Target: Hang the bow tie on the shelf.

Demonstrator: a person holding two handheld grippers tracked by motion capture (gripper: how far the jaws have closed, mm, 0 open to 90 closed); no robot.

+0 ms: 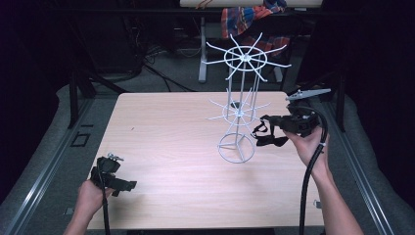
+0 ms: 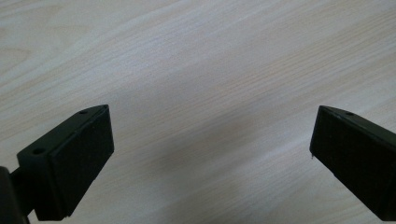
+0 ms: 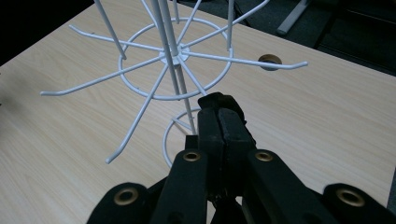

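Strap [image 1: 268, 135], black and looped, hangs from the right gripper [image 1: 266, 119], just right of the rack [image 1: 238, 112], level with its lower ring of hooks. The jaws are pressed together on what looks like the strap's end. Judging by that, hanging is under way: no hook carries anything yet, so the loop must still go over a prong. Well left of the rack, near the table [image 1: 161, 147] edge, the left gripper [image 1: 131, 185] rests wide open and empty.
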